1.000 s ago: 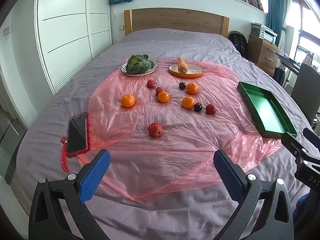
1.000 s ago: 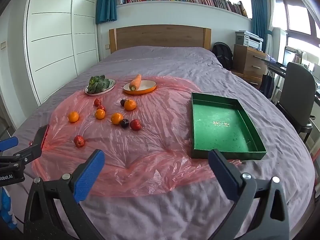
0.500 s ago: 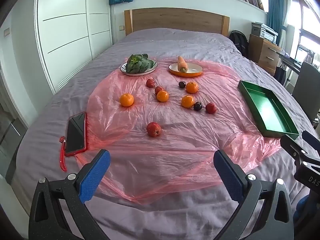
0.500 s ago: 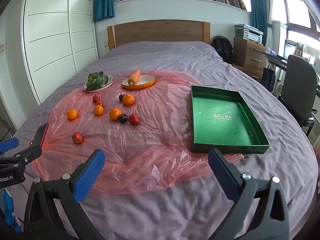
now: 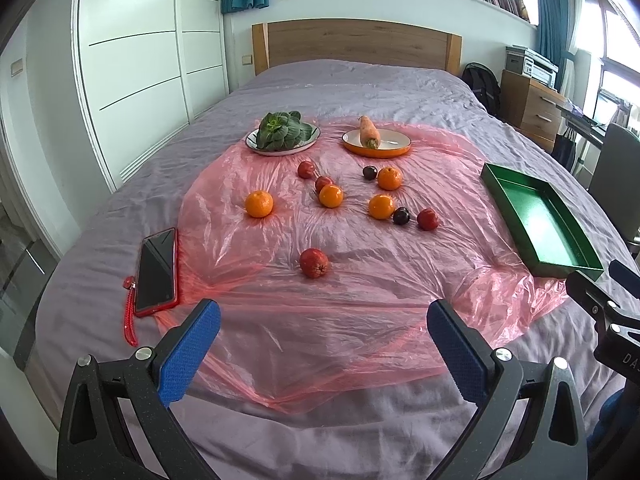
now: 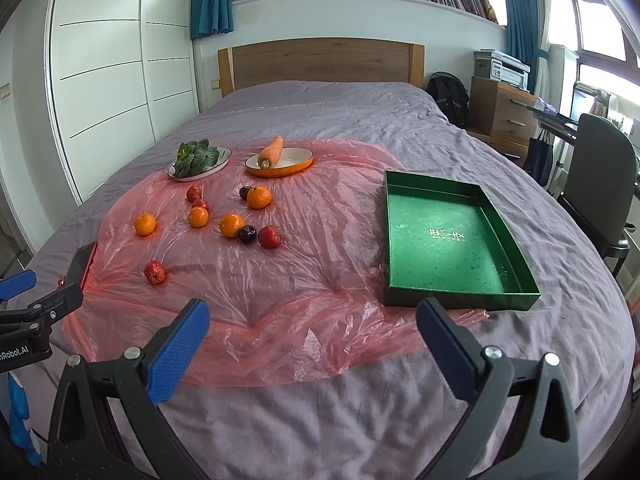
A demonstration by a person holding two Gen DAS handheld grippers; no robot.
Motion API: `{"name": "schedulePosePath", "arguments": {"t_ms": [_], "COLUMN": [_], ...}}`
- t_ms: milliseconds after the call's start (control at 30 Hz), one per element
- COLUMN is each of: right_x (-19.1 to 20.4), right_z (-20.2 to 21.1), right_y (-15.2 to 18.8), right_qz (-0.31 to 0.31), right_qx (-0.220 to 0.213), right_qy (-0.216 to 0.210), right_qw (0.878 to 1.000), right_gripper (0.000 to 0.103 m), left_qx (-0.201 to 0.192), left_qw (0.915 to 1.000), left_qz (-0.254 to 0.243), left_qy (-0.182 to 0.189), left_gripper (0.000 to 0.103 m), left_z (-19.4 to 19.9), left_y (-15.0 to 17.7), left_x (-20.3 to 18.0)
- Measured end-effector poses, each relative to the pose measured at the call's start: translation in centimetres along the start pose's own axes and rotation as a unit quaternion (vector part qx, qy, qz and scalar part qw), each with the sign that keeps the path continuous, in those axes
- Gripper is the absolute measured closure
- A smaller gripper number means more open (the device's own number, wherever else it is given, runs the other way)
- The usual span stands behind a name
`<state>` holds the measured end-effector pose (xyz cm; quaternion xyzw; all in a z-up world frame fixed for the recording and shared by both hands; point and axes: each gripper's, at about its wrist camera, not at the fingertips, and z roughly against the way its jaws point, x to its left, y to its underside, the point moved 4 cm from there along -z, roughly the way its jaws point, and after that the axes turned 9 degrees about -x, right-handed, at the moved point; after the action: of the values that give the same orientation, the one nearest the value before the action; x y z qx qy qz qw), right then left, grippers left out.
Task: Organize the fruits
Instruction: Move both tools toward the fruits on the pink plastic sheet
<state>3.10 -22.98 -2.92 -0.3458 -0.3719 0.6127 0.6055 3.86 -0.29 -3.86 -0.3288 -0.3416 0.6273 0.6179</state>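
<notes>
Several oranges, red fruits and dark plums lie scattered on a pink plastic sheet on the bed. An empty green tray lies to their right; it also shows in the left wrist view. My left gripper is open and empty over the sheet's near edge, short of the nearest red fruit. My right gripper is open and empty, near the tray's front edge.
A plate of greens and an orange plate with a carrot stand behind the fruits. A red phone with a strap lies left of the sheet. A chair and dresser stand right of the bed.
Both grippers have shifted slightly forward over the bed, staying open. Nothing on the sheet has moved.
</notes>
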Motion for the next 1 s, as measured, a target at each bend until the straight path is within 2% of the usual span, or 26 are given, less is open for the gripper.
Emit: {"name": "schedulePosePath", "arguments": {"t_ms": [300,600,1000], "right_x": [0.5,1.7,0.6], "right_z": [-0.5,-2.1,-3.6], "right_y": [-0.5,-0.2,0.5], "right_qz": [0.014,0.030,0.019], "right_qx": [-0.007,0.006,0.022], "right_qy": [-0.001,-0.019,-0.016], "right_qw": [1.000,0.999,0.999], "right_gripper": [0.000,0.000,0.000], "left_qx": [-0.011,-0.001,0.010], "left_qw": [0.9999,1.0000,0.9998], "left_qz": [0.003,0.001,0.006], "left_qy": [-0.003,0.009,0.014], "left_gripper": [0.001,0.001,0.001], "left_z": [-0.4,-1.5,-3.0], "left_y": [-0.6,-0.9,-0.9], "left_x": [0.3,0.2,-0.1]}}
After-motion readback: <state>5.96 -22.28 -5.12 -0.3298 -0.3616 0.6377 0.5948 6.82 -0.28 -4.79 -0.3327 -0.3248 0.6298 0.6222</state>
